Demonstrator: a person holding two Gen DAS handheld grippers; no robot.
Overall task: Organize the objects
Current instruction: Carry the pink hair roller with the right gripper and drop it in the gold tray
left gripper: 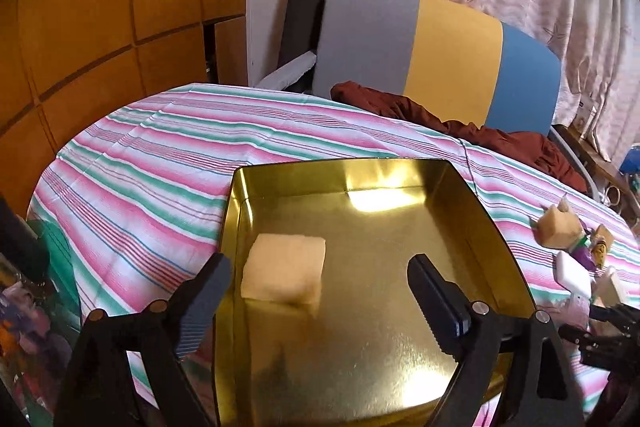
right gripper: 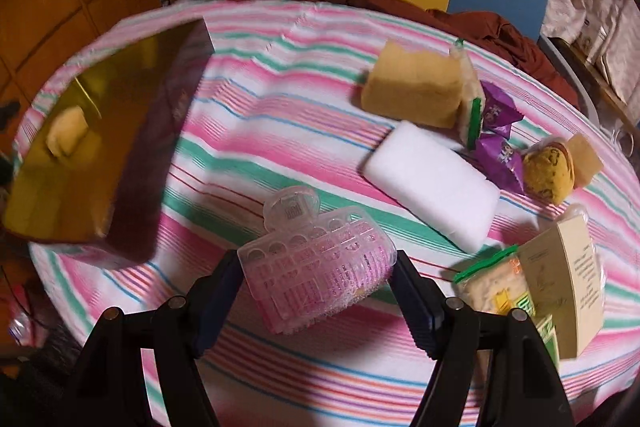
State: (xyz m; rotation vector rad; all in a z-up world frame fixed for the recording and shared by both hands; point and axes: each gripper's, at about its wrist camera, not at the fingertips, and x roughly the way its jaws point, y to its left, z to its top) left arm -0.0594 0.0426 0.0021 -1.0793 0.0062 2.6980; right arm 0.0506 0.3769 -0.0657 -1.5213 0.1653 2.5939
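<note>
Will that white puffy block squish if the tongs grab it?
Probably. The white block looks like soft foam with rounded edges, so it likely dents and weighs little. Lying flat on the striped cloth, it shouldn't roll. The right tongs currently straddle the pink plastic case.

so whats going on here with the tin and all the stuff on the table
A person with a gripper in each hand is sorting items into a gold tin on the striped tablecloth. The left gripper hangs open over the tin, where one pale sponge block already sits. The right gripper has its fingers on either side of a clear pink plastic case. A white block, a yellow sponge and snack packets wait on the cloth.
</note>
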